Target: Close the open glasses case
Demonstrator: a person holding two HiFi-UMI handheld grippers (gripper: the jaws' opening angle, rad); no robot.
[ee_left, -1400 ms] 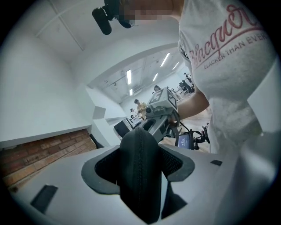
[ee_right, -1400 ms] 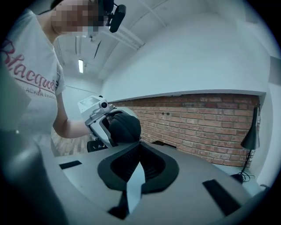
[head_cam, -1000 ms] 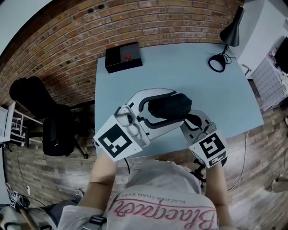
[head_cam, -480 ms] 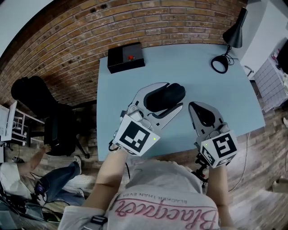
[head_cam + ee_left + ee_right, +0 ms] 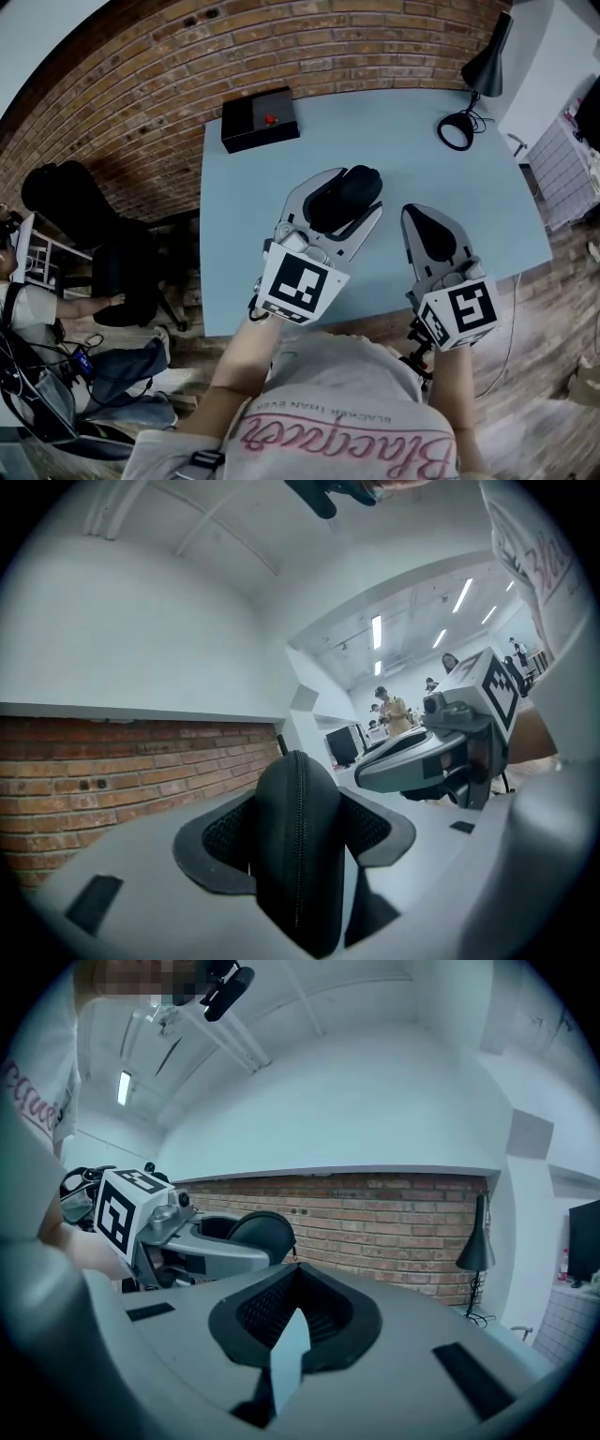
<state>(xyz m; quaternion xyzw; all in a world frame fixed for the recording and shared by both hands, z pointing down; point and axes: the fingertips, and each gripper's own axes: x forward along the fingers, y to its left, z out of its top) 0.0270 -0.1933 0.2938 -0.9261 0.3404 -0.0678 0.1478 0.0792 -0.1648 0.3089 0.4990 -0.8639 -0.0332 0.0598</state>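
Pale blue surface (image 5: 234, 178) before a brick wall (image 5: 141, 84): the left gripper (image 5: 345, 202) pinches a black zippered fabric glasses case (image 5: 298, 846) over mid-surface, seemingly folded shut. To its right the right gripper (image 5: 429, 225) hovers pressed together, empty. Setting down likely follows.

The left gripper (image 5: 366, 187) and right gripper (image 5: 412, 214) are moulded pale grey, each capped at 6 o'clock by a black-and-white marker cube (image 5: 302, 286); a grey, pink-lettered T-shirt (image 5: 328, 398) is worn.

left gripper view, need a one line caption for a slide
Black zipped glasses case clamped in the left tool, zip seam facing the camera, right tool alongside, brick wall behind.
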